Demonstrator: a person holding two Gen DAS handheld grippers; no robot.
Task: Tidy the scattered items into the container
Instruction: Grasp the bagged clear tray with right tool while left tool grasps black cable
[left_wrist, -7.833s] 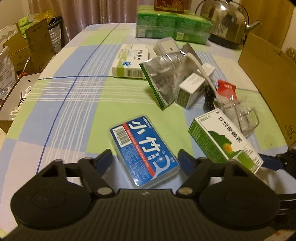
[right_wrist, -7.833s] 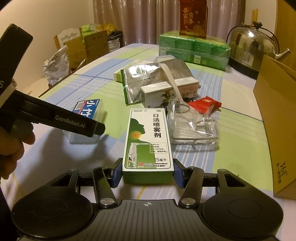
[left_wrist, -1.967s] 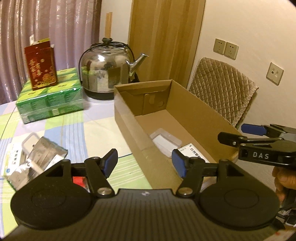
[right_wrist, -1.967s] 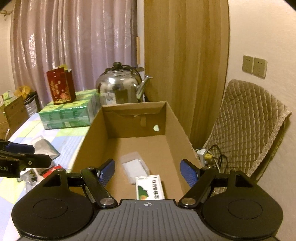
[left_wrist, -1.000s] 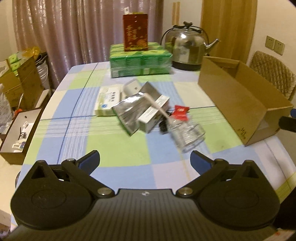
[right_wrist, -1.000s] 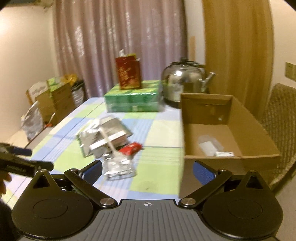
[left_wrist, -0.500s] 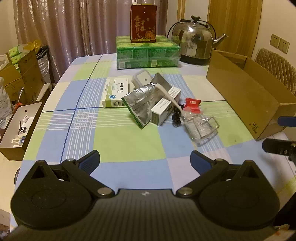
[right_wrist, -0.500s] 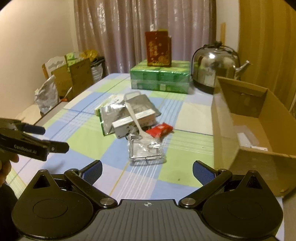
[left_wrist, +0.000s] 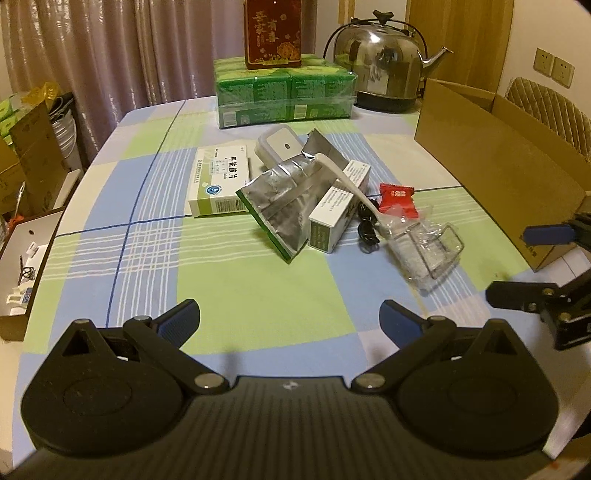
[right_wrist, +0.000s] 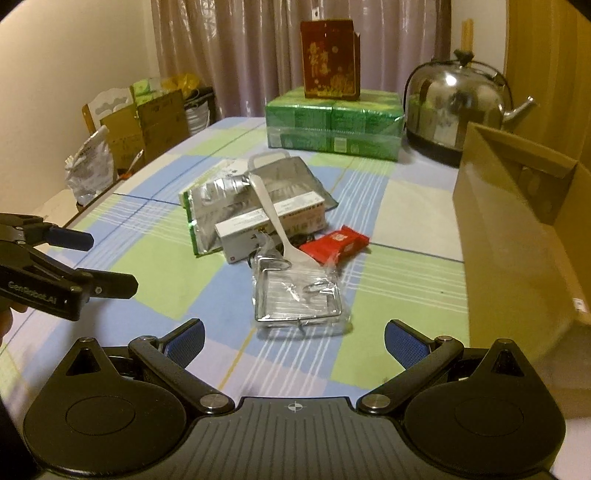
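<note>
Hovering over the bench, the right claw is spread wide and empty, with the wrapped wire rack dead ahead, just beyond its fingertips, its long side lying crosswise to them. The left claw, also spread and empty, sits farther off. The cardboard box stands to the right.

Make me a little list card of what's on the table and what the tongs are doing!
left tongs: open, holding nothing
right tongs: open, holding nothing
cardboard box: on the table's right side
pile in the middle: silver pouch, white spoon, red packet, wire rack in clear wrap
table's far end: kettle, green packs
</note>
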